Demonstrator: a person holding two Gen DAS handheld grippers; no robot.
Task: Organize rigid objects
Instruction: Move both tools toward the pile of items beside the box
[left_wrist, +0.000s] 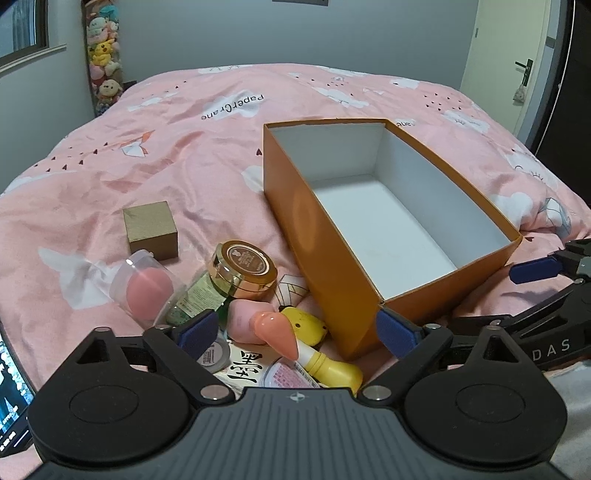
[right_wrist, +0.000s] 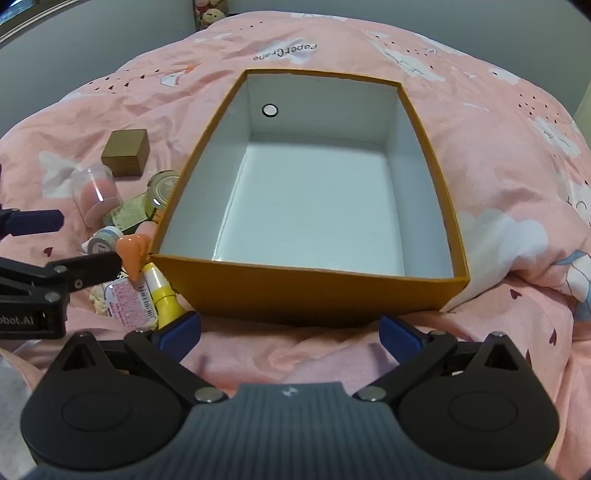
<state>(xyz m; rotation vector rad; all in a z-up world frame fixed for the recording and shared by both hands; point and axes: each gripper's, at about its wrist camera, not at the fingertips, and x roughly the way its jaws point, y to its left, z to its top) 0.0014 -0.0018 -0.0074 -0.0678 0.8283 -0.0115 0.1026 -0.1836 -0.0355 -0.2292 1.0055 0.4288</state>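
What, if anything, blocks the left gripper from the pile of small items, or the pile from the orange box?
Nothing visible does. The left gripper is open right over the pile, with the peach-tipped yellow tube lying uppermost between its fingers. The orange box stands beside the pile, lidless, with nothing inside.

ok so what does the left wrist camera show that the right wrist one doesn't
Only the left wrist view shows the door, the hanging plush toys, a window and the pale pink block in the pile.

Only the right wrist view shows the round disc on the box's inner end wall.

Both share the empty orange box, the brown cube, the sponge in its clear case, the gold jar and the pink bedspread, with each open claw, left and right, holding nothing.
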